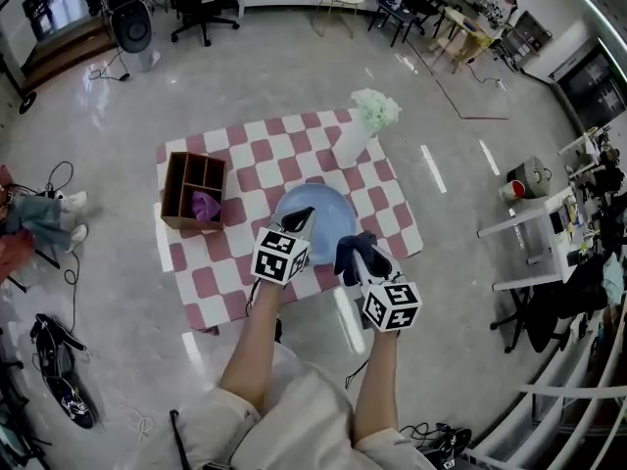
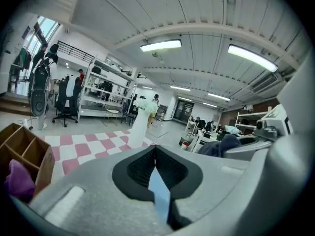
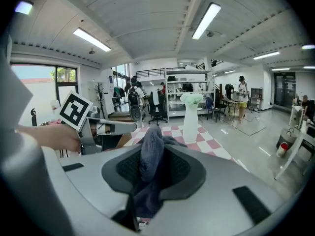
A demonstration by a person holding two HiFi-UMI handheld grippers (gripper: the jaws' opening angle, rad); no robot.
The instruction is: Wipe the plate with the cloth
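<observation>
Above the red-and-white checkered mat (image 1: 265, 155), the left gripper (image 1: 299, 219) is pinching the rim of the pale blue plate (image 1: 318, 209), with its jaws nearly closed on it. In the left gripper view only a thin blue sliver of that rim is showing between the pads. The right gripper (image 1: 359, 255) is clamping a dark blue cloth (image 1: 351, 248) just beside the plate's near right edge, and the cloth's lower end is dropping out of sight inside the jaws. Both grippers are covering the plate's near part, so whether cloth and plate are touching is unclear. Something purple (image 1: 206, 206) is lying in a wooden box (image 1: 174, 186), too small to identify.
</observation>
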